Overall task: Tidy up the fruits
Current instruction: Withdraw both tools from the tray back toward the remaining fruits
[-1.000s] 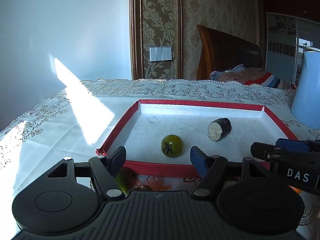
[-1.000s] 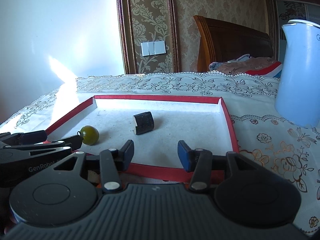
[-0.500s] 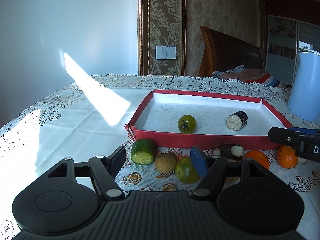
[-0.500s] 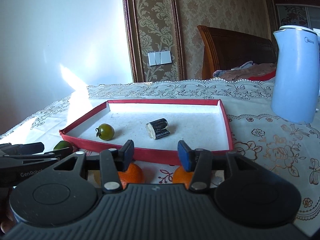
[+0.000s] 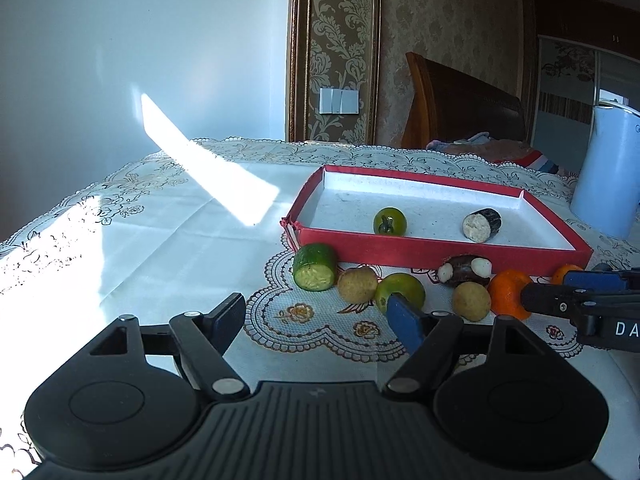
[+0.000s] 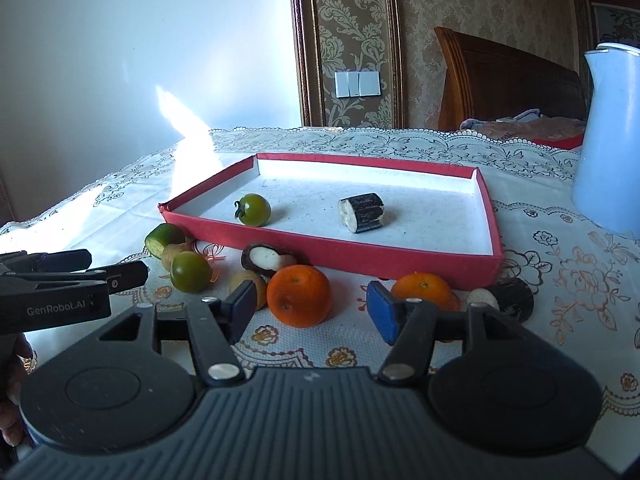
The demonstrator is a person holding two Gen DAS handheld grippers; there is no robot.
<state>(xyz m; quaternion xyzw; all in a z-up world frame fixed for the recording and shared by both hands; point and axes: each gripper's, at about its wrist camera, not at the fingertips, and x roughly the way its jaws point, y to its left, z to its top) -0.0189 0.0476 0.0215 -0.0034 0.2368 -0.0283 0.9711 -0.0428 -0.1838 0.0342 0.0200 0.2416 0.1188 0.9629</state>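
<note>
Left gripper and right gripper: jaws apart, just been widening, nothing between them. Loose fruits line the red tray's near edge; green tomato inside.

Both grippers' jaws just opening, empty.

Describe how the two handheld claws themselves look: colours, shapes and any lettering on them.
Both are matte black plastic. Each has a ribbed central body flanked by two round discs, with angled linkage arms and silver pivot pins leading to flat blue pads. The left claw reads "GenRobot.AI" in white on its side; the right claw shows white letters "DA", cut off at the picture edge. No cables are visible.
</note>
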